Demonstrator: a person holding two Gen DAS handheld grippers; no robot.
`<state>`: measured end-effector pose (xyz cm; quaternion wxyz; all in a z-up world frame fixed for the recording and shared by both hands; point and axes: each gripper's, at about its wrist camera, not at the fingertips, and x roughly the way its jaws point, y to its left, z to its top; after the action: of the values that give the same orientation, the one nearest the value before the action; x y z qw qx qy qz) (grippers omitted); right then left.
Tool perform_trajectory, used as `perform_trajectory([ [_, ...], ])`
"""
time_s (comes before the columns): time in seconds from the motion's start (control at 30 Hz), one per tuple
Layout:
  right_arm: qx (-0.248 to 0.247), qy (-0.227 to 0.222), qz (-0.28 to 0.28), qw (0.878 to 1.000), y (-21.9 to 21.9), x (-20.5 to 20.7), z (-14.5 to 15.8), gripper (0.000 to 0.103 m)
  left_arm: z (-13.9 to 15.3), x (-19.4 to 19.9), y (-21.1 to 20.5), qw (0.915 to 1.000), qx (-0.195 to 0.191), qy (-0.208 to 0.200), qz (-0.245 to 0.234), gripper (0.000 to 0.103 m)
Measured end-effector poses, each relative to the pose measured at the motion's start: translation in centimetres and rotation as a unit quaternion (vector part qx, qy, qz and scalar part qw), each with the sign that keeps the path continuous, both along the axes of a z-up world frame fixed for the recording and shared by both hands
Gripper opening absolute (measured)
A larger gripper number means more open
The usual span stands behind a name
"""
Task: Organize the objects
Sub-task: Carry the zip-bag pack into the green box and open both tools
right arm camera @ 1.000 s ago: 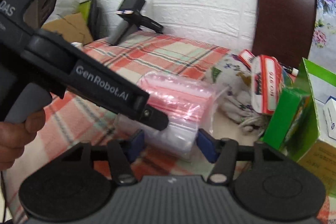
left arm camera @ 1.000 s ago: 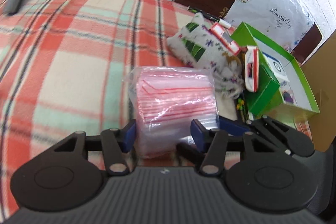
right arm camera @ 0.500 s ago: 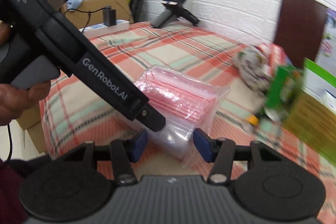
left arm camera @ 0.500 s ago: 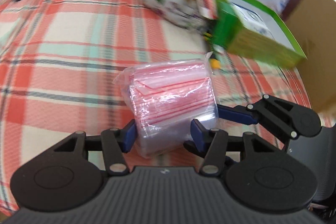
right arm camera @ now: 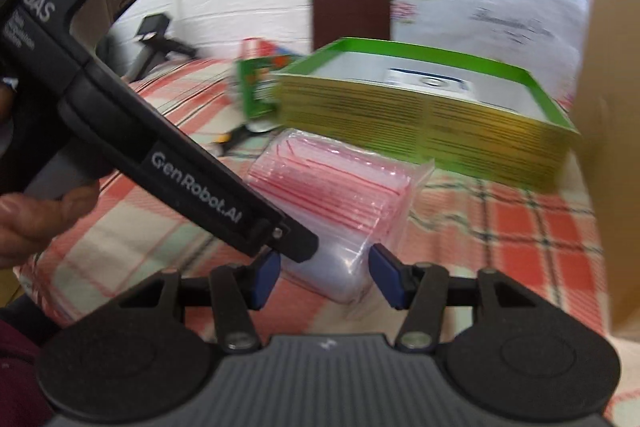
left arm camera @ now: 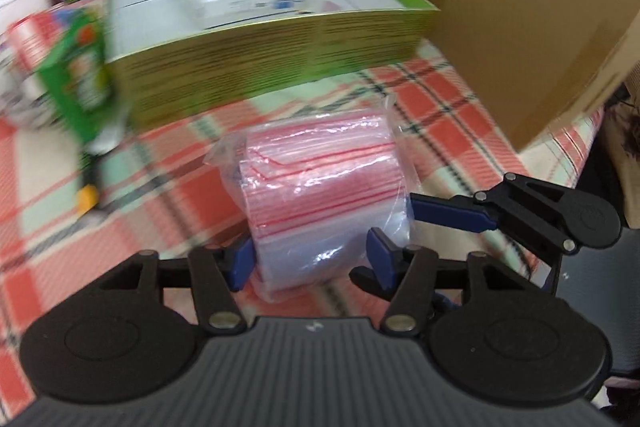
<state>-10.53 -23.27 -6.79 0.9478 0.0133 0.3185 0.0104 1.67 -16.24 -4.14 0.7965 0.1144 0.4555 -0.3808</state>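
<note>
Left tool (left arm camera: pixel 310 261) clamps the near end of one pack of zip bags (left arm camera: pixel 324 199), blue pads pressed against both sides. Right tool (right arm camera: pixel 324 275) also brackets the pack (right arm camera: pixel 336 203); jaws part-open, contact unclear. Pack sits over the plaid blanket (left arm camera: pixel 460 107), whether lifted or resting I can't tell. One open green box (left arm camera: pixel 264 67) at 12 o'clock, near wall just beyond the pack. One cardboard box (left arm camera: pixel 520 7) at 2 o'clock. Open blanket at 9 o'clock.
</note>
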Motion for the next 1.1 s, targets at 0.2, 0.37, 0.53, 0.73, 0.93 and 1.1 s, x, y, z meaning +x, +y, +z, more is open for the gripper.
perform_trajectory([
  [0.2, 0.008, -0.009, -0.003, 1.000, -1.4, -0.3, -0.4, 0.065, 0.9, -0.1, 0.0, 0.9999, 0.009, -0.011, -0.004, 0.073],
  [0.37, 0.002, -0.032, 0.002, 0.999, -1.3, -0.6, -0.3, 0.074, 1.6, 1.0, 1.6, 0.9997, -0.002, -0.015, 0.019, 0.081],
  [0.53, 0.007, -0.033, -0.021, 0.999, -2.2, 0.0, -0.4, 0.085, 0.3, 2.3, 0.5, 0.9998, -0.006, 0.016, 0.011, 0.081],
  [0.73, 0.024, -0.011, -0.008, 1.000, -1.8, 1.3, -1.4, 0.076, -0.3, 1.6, -0.5, 0.9995, -0.021, 0.011, -0.019, 0.068],
  [0.93, 0.031, -0.067, -0.032, 0.997, -2.8, 2.4, 1.5, 0.058, 3.7, 3.5, 0.2, 0.9986, -0.050, -0.012, -0.008, 0.063],
  [1.1, 0.006, -0.117, -0.046, 0.992, -4.5, 5.7, 4.7, 0.058, 7.1, 6.2, -1.5, 0.9953, -0.078, -0.057, -0.001, 0.062],
])
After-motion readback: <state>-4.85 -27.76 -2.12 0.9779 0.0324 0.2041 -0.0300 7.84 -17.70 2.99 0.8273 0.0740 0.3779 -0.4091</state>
